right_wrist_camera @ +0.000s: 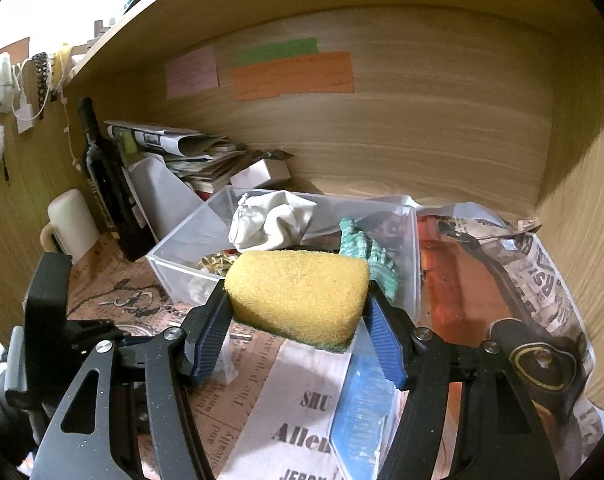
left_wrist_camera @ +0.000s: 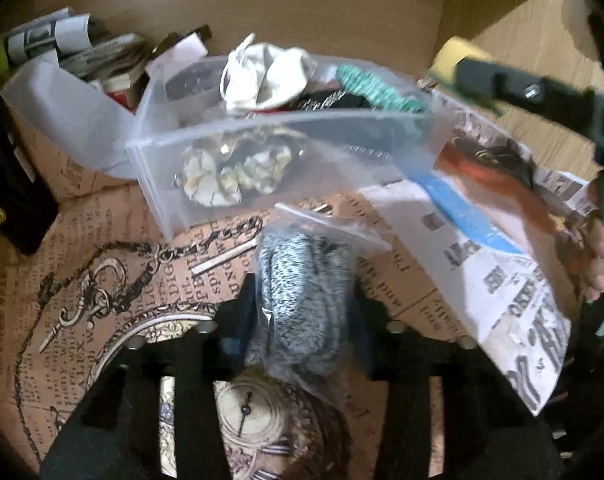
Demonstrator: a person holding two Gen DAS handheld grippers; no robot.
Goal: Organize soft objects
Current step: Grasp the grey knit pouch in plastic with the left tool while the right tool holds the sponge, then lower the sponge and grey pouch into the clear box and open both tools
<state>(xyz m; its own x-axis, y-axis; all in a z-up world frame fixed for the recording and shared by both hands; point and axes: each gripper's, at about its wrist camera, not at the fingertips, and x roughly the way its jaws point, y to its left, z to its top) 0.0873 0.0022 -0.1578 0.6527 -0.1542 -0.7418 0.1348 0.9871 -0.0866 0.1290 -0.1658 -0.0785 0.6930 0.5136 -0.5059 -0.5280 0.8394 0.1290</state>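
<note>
Clutter crowds the wooden alcove I am working in. On my left wrist view, the left gripper (left_wrist_camera: 304, 312) has its jaws clamped on a clear plastic bag of speckled grey-and-white cord (left_wrist_camera: 302, 292), low in the centre of the frame; the bag's long axis runs up the picture, away from me, toward a clear plastic rectangular bin (left_wrist_camera: 161, 168) just beyond it. That bin sits mid-frame and blocks the way forward. In it I count one crumpled white cloth pouch (left_wrist_camera: 265, 72), one teal knitted piece (left_wrist_camera: 366, 88) draped at its right side, and a cluster of pale shell-like trinkets (left_wrist_camera: 229, 176) against the near wall.

On my right wrist view, the right gripper (right_wrist_camera: 297, 304) has its jaws clamped on one yellow sponge with a green scouring underside (right_wrist_camera: 297, 292), held in the centre of the frame above the bin's near edge, its long axis lying across the picture, left to right.

One dark glass bottle (right_wrist_camera: 101, 176) stands at the left, with one white mug (right_wrist_camera: 71, 220) beside it and a heap of folded papers (right_wrist_camera: 189, 152) behind the bin. Three coloured paper notes (right_wrist_camera: 293, 76) are stuck on the back panel. Newsprint-patterned paper (left_wrist_camera: 101, 224) covers the tabletop.
</note>
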